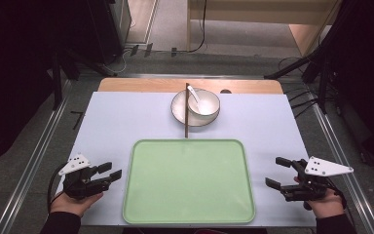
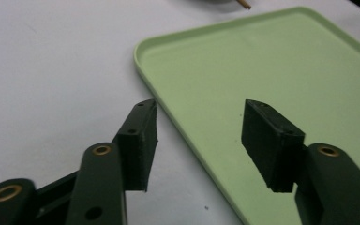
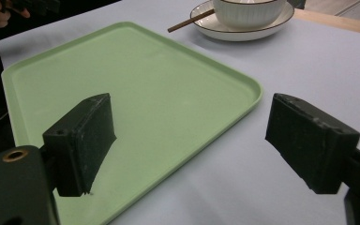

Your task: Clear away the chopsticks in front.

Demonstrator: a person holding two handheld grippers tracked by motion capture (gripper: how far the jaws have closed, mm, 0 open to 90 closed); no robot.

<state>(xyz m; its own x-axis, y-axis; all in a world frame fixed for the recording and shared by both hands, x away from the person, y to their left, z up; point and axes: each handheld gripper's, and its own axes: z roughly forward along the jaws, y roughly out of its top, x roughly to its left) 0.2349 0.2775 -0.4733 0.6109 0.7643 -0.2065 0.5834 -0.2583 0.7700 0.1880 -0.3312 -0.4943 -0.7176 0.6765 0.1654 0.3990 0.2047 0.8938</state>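
Note:
A pale green tray [image 1: 190,180] lies empty at the front middle of the white table. Behind it a white bowl [image 1: 205,102] holding a white spoon [image 1: 193,93] stands on a white plate [image 1: 179,113], and a brown chopstick [image 1: 186,113] rests across the plate's rim towards the tray. My left gripper [image 1: 113,170] sits left of the tray, open, with nothing gripped; its jaws [image 2: 200,110] straddle the tray's left rim [image 2: 143,61]. My right gripper [image 1: 273,171] is right of the tray, open and empty [image 3: 192,105], pointing across the tray [image 3: 136,70] with the bowl [image 3: 246,11] beyond.
The white sheet covers a wooden table [image 1: 126,84] whose far edge shows bare wood. Metal rails [image 1: 34,156] run along both sides. Cables and dark stands crowd the floor behind. Bare white surface [image 1: 126,117] lies left and right of the plate.

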